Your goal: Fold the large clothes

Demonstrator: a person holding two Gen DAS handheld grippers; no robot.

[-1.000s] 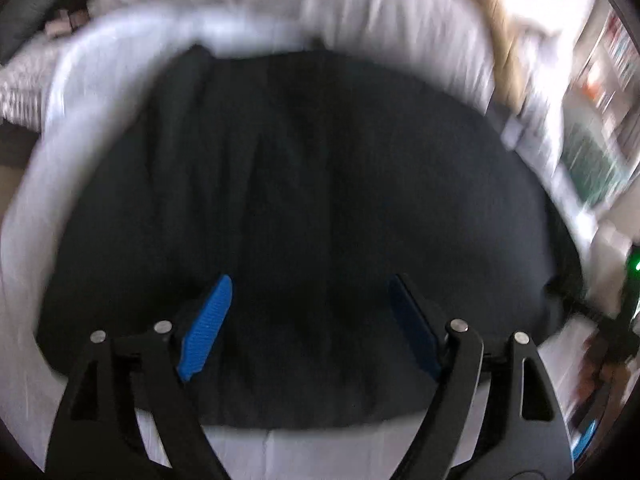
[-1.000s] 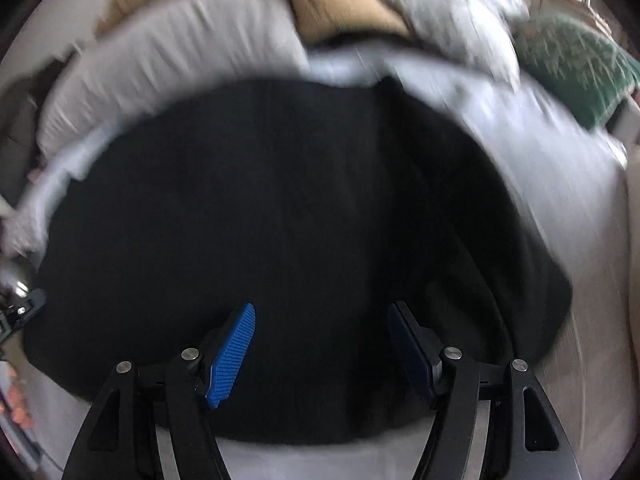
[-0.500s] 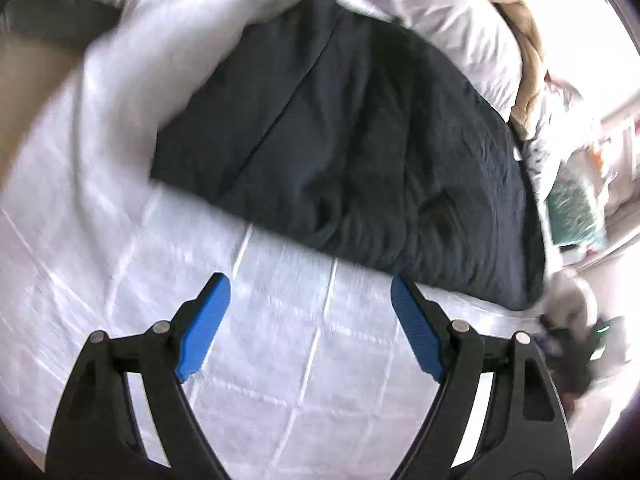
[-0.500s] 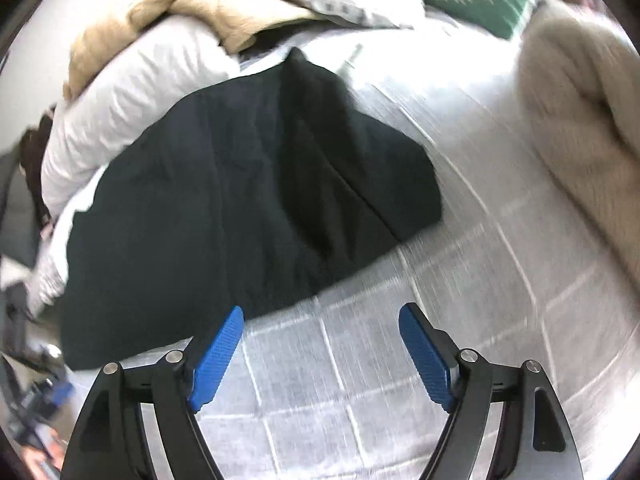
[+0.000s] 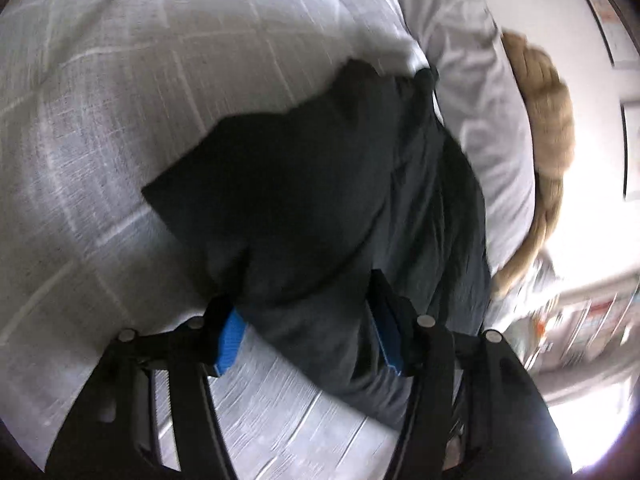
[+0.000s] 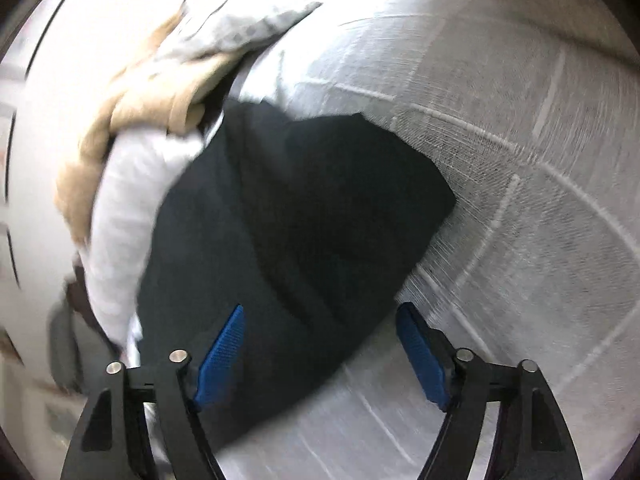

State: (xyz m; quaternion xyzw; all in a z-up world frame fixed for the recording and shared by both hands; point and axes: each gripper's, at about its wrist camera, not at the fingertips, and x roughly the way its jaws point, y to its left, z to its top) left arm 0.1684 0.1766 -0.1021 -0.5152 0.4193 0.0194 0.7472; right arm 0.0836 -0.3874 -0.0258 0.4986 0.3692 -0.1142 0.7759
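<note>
Left gripper (image 5: 308, 332) sits low over the bed, its blue pads (image 5: 229, 338) spread apart with a bunched fold of the black garment (image 5: 304, 200) lying between them; the cloth drapes over the tips, and whether the pads actually press on it cannot be told through the blur. Right gripper (image 6: 326, 350) is wide open, jaws well apart, nothing pinched: its left blue pad (image 6: 222, 354) hangs over the dark fabric, its right pad (image 6: 422, 354) over bare bedding just beside the garment's edge.

The black garment (image 6: 288, 216) lies on the white checked bedspread (image 5: 120, 100), one layer doubled over another so a darker flap sits on top of a greyer layer beneath. In the right view the flap comes to a blunt corner pointing out onto the white checked bedspread (image 6: 540, 200).

Beyond the garment, a white pillow (image 5: 476, 92) runs along its far edge, touching it. Behind that, a tan knitted blanket (image 5: 548, 120) is heaped up. In the right view the same white pillow (image 6: 124, 208) and tan blanket (image 6: 160, 96) sit to the left, with a pale grey patterned cloth (image 6: 240, 20) piled on top further back.
</note>
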